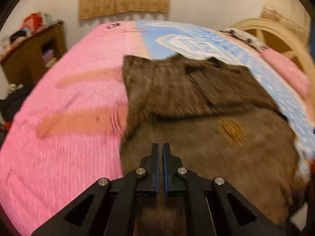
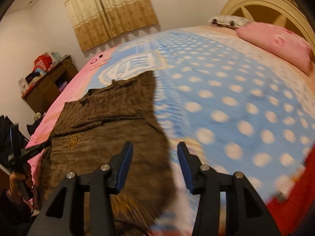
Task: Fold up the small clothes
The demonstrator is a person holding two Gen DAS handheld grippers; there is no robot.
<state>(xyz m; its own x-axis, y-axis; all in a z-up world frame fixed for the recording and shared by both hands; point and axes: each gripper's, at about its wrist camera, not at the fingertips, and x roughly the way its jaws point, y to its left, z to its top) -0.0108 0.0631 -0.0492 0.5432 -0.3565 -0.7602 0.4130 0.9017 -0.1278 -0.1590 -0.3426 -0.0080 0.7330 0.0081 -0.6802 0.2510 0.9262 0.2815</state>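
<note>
A brown ribbed garment with a small yellow emblem lies spread on the bed; it also shows in the right wrist view. My left gripper hovers over its near part with its jaws nearly together and nothing between them. My right gripper is open and empty, straddling the garment's right edge. The left gripper also shows at the far left of the right wrist view, by the garment's left side.
The bedcover is pink on the left and blue with white dots on the right. A pink pillow and cream headboard are far right. A wooden cabinet stands left. A red item lies near right.
</note>
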